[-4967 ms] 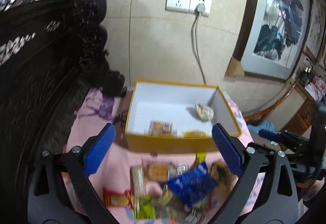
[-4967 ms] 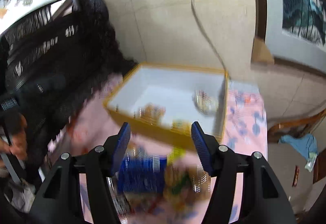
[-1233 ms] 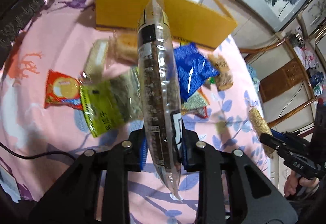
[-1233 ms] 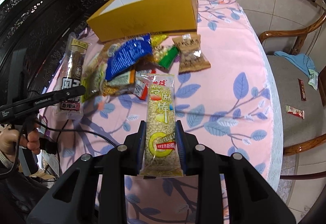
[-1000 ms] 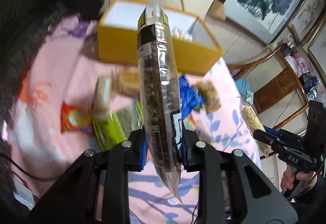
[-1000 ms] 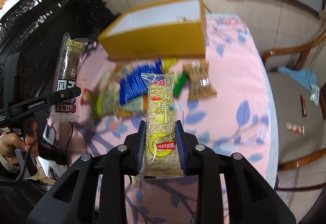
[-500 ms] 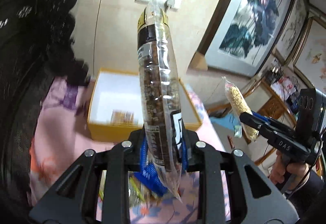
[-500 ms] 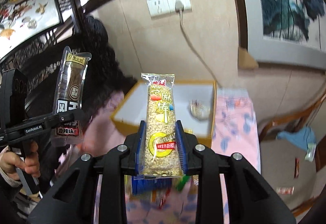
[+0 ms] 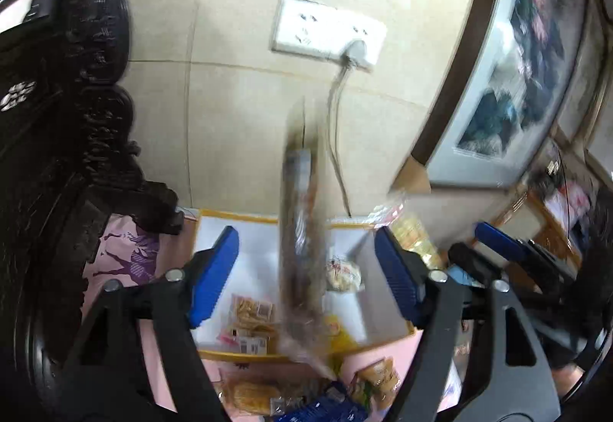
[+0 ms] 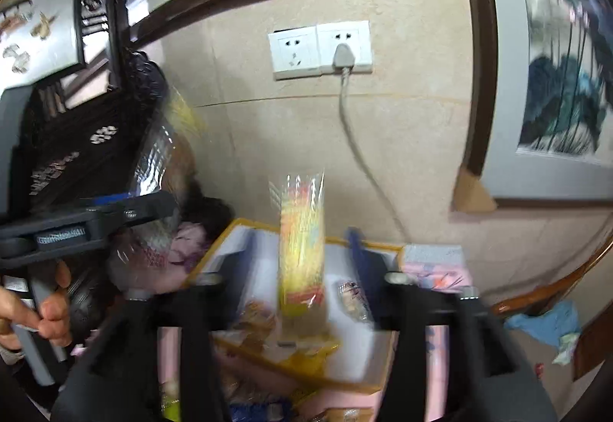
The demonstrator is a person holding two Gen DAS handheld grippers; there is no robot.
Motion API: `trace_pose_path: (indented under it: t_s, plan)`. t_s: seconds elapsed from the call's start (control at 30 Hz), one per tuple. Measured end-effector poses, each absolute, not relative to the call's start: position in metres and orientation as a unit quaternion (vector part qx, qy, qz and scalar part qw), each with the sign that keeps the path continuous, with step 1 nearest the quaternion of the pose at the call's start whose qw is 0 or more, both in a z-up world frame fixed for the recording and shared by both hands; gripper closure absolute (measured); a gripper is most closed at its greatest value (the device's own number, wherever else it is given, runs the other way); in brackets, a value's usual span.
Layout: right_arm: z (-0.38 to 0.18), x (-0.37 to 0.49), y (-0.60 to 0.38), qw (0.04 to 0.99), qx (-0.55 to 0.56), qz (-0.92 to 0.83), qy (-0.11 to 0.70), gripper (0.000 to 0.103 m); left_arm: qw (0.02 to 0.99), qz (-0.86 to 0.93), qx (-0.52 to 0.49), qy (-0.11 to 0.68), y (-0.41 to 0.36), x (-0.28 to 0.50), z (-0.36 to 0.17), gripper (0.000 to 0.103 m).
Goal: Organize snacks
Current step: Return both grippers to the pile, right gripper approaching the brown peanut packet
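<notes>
Both snack packets loose, upright over the box

We have just opened the left gripper [image 9: 306, 268] and right gripper [image 10: 302, 268]; the dark packet [image 9: 300, 249] and yellow packet [image 10: 300, 249] stand lengthwise between untouching pads above the yellow box [image 9: 237, 355] on the pink cloth [image 9: 126, 253].

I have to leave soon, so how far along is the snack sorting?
Partly done. A few snacks, such as the round wrapped one, already lie in the yellow box. Both hand-held grippers, left and right, have just been opening, freeing a dark packet and a yellow packet over the box. More snacks wait on the pink cloth.
</notes>
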State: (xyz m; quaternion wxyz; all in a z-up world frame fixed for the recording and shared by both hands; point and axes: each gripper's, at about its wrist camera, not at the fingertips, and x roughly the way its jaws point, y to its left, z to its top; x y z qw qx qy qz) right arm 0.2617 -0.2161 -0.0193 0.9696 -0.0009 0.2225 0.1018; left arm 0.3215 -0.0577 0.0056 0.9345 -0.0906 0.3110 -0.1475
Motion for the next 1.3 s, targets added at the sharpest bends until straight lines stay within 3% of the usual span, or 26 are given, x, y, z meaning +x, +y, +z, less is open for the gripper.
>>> trace_pose_path:
  t_s: [0.67, 0.77, 0.83, 0.93, 1.3]
  plan:
    - [-0.054, 0.218, -0.224, 0.954, 0.031, 0.117, 0.276, 0.039, 0.940, -0.131, -0.092, 0.302, -0.033, 0.250, -0.007, 0.014]
    - [-0.067, 0.208, -0.231, 0.950, 0.026, 0.102, 0.294, 0.028, 0.942, -0.113, -0.084, 0.305, -0.032, 0.233, -0.014, 0.009]
    - [-0.076, 0.199, -0.236, 0.949, 0.023, 0.090, 0.301, 0.009, 0.941, -0.099, -0.085, 0.311, -0.030, 0.220, -0.023, 0.008]
    - [-0.097, 0.182, -0.245, 0.946, 0.020, 0.072, 0.314, 0.001, 0.937, -0.081, -0.093, 0.328, -0.024, 0.204, -0.038, 0.006]
    - [-0.215, 0.150, -0.265, 0.895, 0.003, 0.019, 0.446, 0.001, 0.917, -0.015, -0.083, 0.389, -0.011, 0.132, -0.108, 0.003]
